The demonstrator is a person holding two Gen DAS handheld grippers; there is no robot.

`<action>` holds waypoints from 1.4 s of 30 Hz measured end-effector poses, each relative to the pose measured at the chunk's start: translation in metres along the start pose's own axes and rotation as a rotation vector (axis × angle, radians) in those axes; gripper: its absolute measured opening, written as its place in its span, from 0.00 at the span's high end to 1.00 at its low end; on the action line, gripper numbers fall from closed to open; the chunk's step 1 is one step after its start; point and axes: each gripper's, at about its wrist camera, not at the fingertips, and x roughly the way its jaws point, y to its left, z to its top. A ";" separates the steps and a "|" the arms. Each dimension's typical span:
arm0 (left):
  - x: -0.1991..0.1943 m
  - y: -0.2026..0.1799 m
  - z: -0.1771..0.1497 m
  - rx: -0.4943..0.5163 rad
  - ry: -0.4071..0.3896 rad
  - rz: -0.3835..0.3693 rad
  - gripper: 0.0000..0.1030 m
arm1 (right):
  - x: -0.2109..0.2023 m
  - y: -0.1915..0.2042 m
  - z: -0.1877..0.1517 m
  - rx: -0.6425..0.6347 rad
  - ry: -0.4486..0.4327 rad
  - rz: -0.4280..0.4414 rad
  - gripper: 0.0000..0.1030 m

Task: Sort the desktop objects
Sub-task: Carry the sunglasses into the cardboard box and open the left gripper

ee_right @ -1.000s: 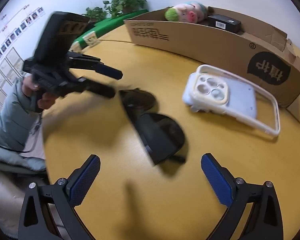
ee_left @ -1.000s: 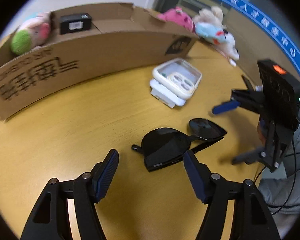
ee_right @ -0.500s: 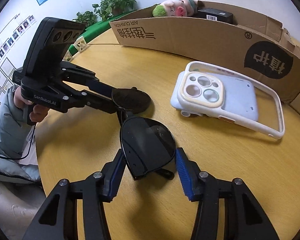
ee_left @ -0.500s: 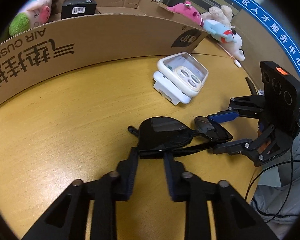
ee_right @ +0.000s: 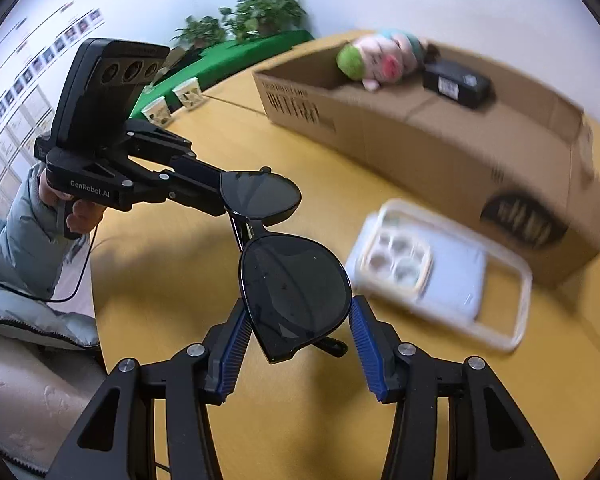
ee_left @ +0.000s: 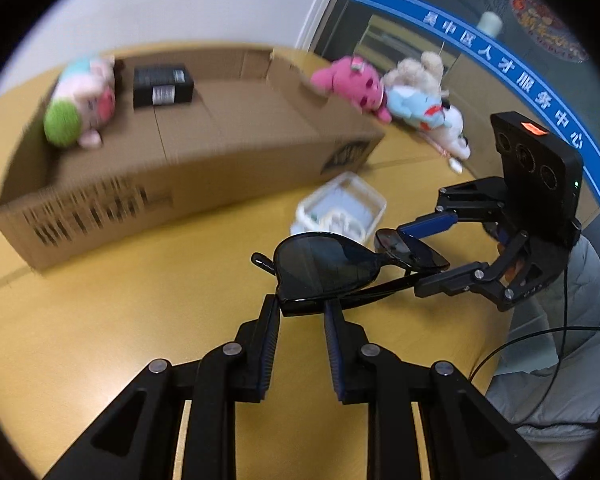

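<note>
The sunglasses [ee_left: 332, 268] are held up over the yellow table [ee_left: 100, 320], one lens pinched by the left gripper [ee_left: 302, 312] and one by the right gripper [ee_right: 296, 336], probably to be carried flat to the cardboard box [ee_left: 204, 136].

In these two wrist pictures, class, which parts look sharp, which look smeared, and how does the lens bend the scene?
Left wrist view: sunglasses and left gripper sharp; cardboard box and phone case smeared. Right wrist view: same pattern around the right gripper; fisheye lens curves the table edge, corners black.
</note>
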 end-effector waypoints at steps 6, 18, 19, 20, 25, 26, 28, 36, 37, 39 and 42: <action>-0.023 0.009 0.047 0.029 -0.082 0.037 0.79 | -0.031 -0.013 0.066 -0.144 -0.007 -0.031 0.53; -0.038 0.111 0.113 -0.028 -0.126 0.105 0.79 | 0.013 -0.063 0.196 -0.255 0.042 0.013 0.53; -0.035 0.122 0.116 -0.034 -0.115 0.118 0.79 | 0.025 -0.069 0.202 -0.253 0.051 0.029 0.53; -0.032 0.131 0.116 -0.042 -0.106 0.124 0.79 | 0.034 -0.073 0.207 -0.246 0.056 0.044 0.53; -0.013 0.177 0.114 -0.099 -0.046 0.145 0.79 | 0.092 -0.091 0.227 -0.233 0.108 0.116 0.53; -0.009 0.183 0.113 -0.107 -0.034 0.152 0.79 | 0.102 -0.093 0.229 -0.232 0.121 0.125 0.53; -0.002 0.195 0.110 -0.123 -0.005 0.166 0.79 | 0.125 -0.097 0.235 -0.231 0.155 0.144 0.53; 0.021 0.215 0.108 -0.130 0.124 0.263 0.79 | 0.190 -0.106 0.239 -0.225 0.257 0.199 0.53; 0.023 0.214 0.108 -0.125 0.139 0.271 0.79 | 0.194 -0.105 0.238 -0.223 0.266 0.203 0.52; 0.027 0.211 0.110 -0.103 0.173 0.300 0.79 | 0.202 -0.105 0.236 -0.220 0.281 0.208 0.52; 0.031 0.208 0.111 -0.082 0.219 0.342 0.79 | 0.208 -0.103 0.233 -0.216 0.292 0.210 0.52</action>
